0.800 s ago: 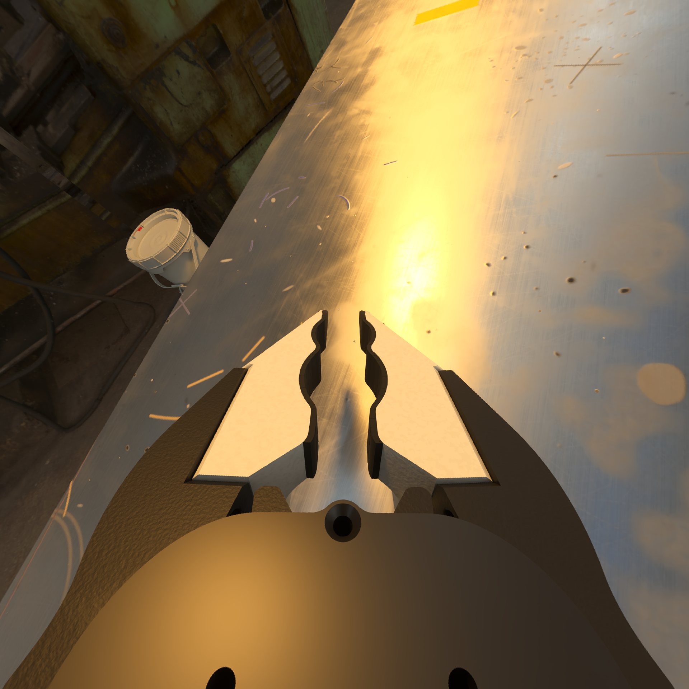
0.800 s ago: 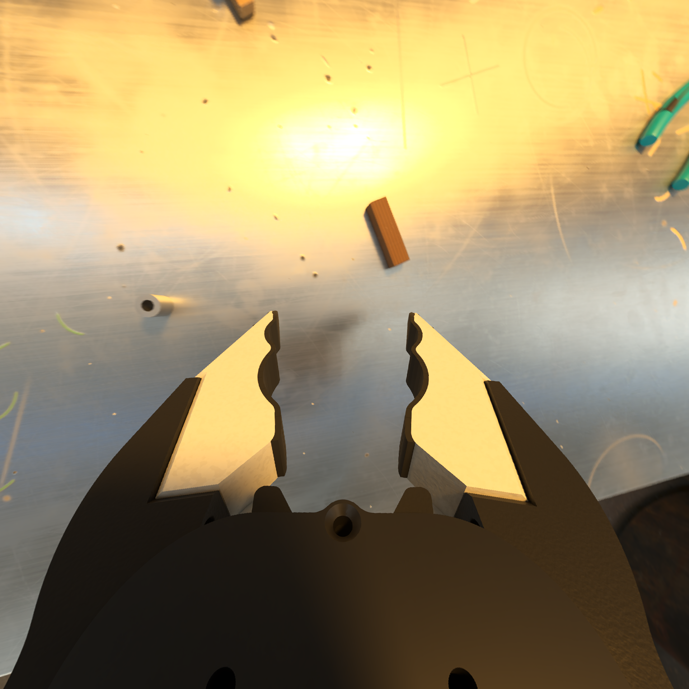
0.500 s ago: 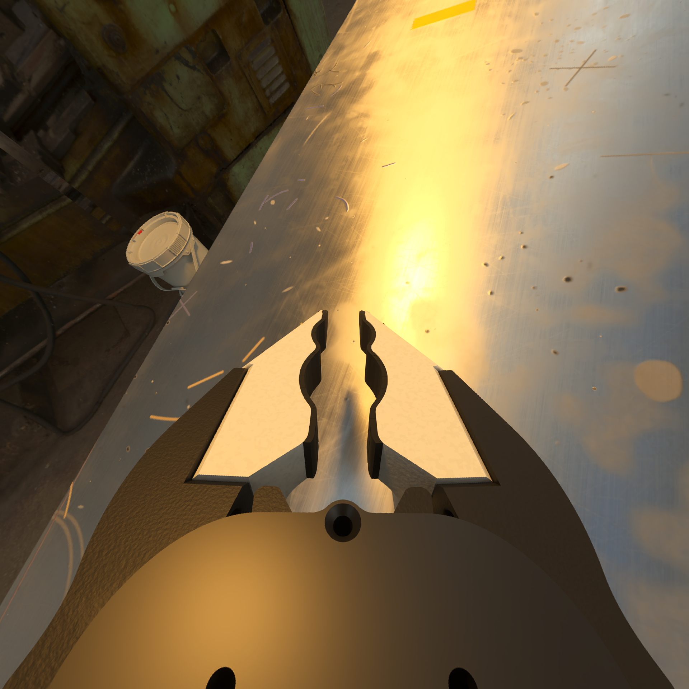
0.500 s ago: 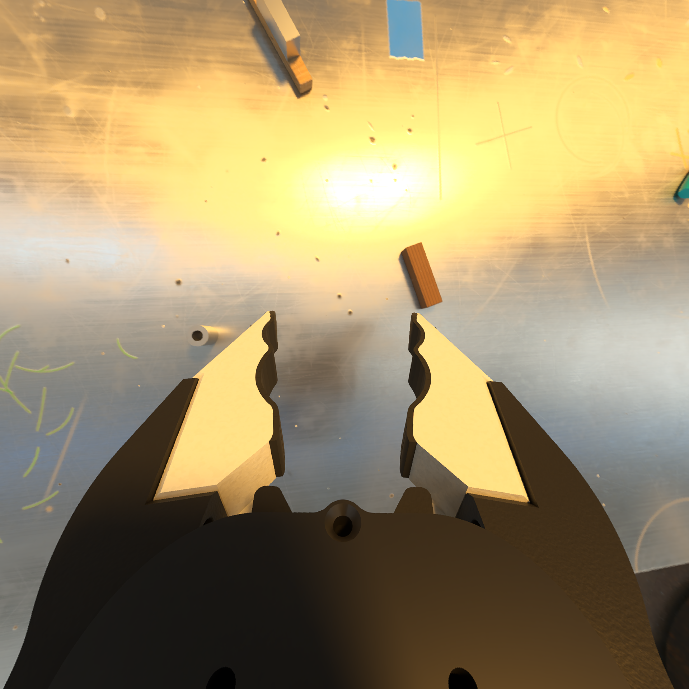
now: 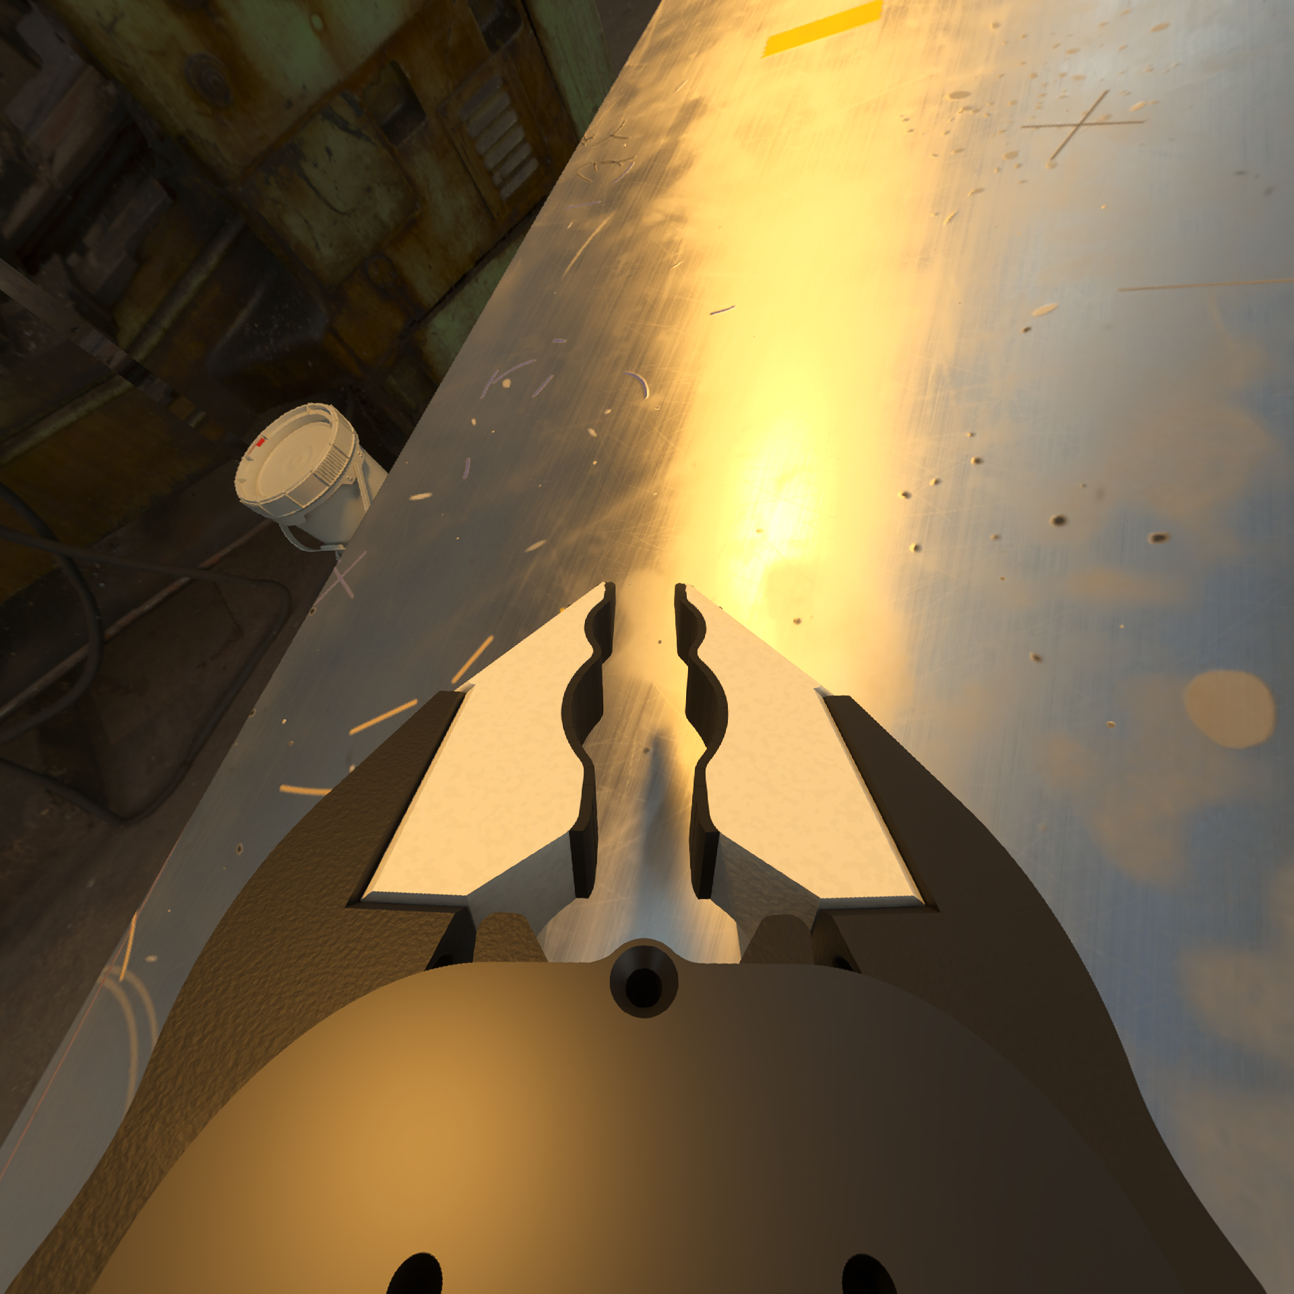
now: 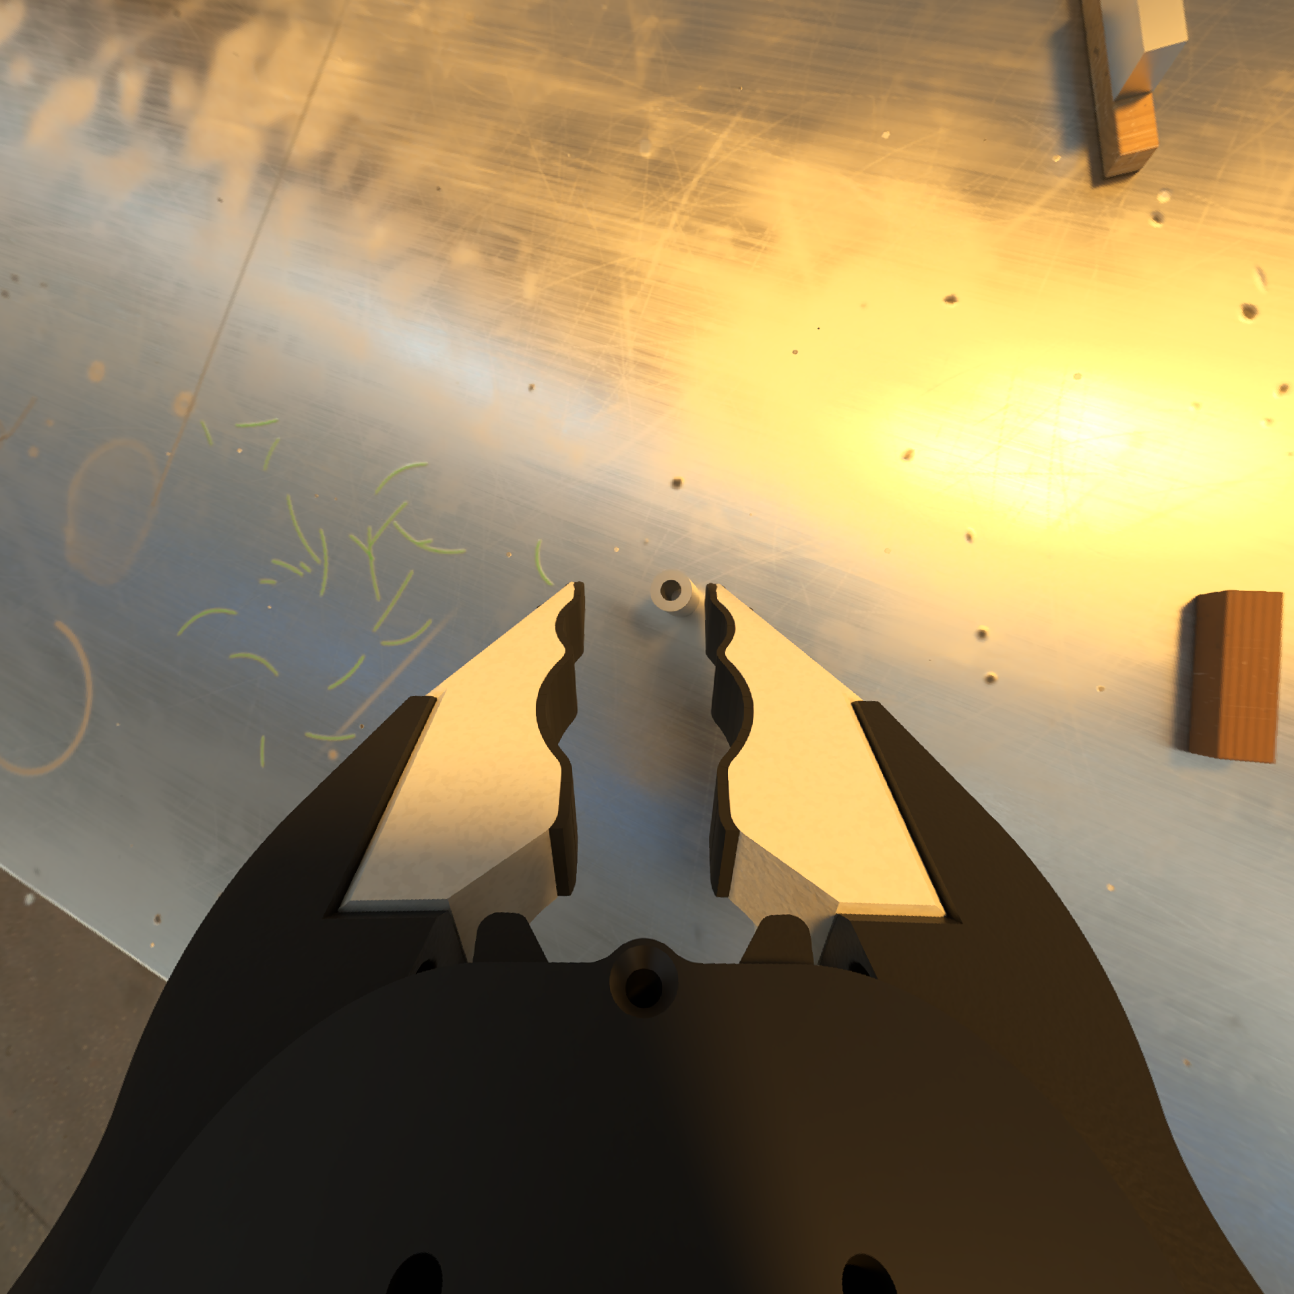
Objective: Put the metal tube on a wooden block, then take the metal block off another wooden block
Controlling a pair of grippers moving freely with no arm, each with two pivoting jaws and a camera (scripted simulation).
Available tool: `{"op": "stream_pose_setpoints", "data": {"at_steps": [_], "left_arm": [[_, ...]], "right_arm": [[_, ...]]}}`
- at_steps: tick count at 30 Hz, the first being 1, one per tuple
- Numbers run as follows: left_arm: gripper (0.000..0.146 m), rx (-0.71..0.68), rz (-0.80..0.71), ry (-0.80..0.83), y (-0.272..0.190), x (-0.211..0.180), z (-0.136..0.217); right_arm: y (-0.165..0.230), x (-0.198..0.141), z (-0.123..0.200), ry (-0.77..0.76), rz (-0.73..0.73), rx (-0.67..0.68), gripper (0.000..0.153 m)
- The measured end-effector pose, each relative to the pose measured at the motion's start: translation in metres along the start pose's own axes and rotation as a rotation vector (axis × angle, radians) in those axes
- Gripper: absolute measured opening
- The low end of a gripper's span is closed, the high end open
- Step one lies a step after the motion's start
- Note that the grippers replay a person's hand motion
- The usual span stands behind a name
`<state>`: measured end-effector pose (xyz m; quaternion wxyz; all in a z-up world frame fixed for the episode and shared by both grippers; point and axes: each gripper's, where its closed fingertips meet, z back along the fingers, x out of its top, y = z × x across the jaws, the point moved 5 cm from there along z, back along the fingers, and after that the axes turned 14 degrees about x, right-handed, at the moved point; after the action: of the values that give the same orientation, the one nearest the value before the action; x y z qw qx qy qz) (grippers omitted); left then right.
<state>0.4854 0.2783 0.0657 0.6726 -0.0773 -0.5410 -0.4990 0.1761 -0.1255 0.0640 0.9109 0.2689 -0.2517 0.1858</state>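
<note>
The scratched steel bench (image 6: 490,294) carries a bare wooden block (image 6: 1236,686) at right and, far right, another wooden block (image 6: 1120,133) topped by the metal block (image 6: 1152,38). The right claw (image 6: 643,595) is spread, empty, its tips flanking the small metal tube (image 6: 673,595) lying on the bench. The left claw (image 5: 644,595) hangs narrowly parted, gripping nothing.

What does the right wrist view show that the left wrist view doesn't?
Only the right view shows the metal tube just ahead of the right gripper, a bare wooden block, the metal block on another wooden block, and green shavings. Only the left view shows the left gripper, narrowly parted and empty, a white bucket, and a yellow strip. Both show the scratched metal table.
</note>
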Motion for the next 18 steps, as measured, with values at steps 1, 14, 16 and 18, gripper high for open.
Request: {"op": "stream_pose_setpoints", "data": {"at_steps": [1,14,16,18], "left_arm": [[0.017,0.001,-0.001,0.0,0.0,0.0,0.0],[0.016,0.002,-0.018,-0.007,-0.002,0.0,0.001],[0.016,0.009,-0.027,-0.017,-0.002,0.001,0.002],[0.017,0.017,-0.044,-0.019,-0.004,0.001,0.002]], "right_arm": [[-0.001,-0.001,0.0,-0.013,0.0,0.018,0.033],[-0.014,-0.006,-0.006,0.121,0.32,0.181,0.029],[-0.014,-0.004,-0.009,0.117,0.359,0.209,0.027],[-0.015,-0.004,-0.01,0.114,0.411,0.201,0.023]]}}
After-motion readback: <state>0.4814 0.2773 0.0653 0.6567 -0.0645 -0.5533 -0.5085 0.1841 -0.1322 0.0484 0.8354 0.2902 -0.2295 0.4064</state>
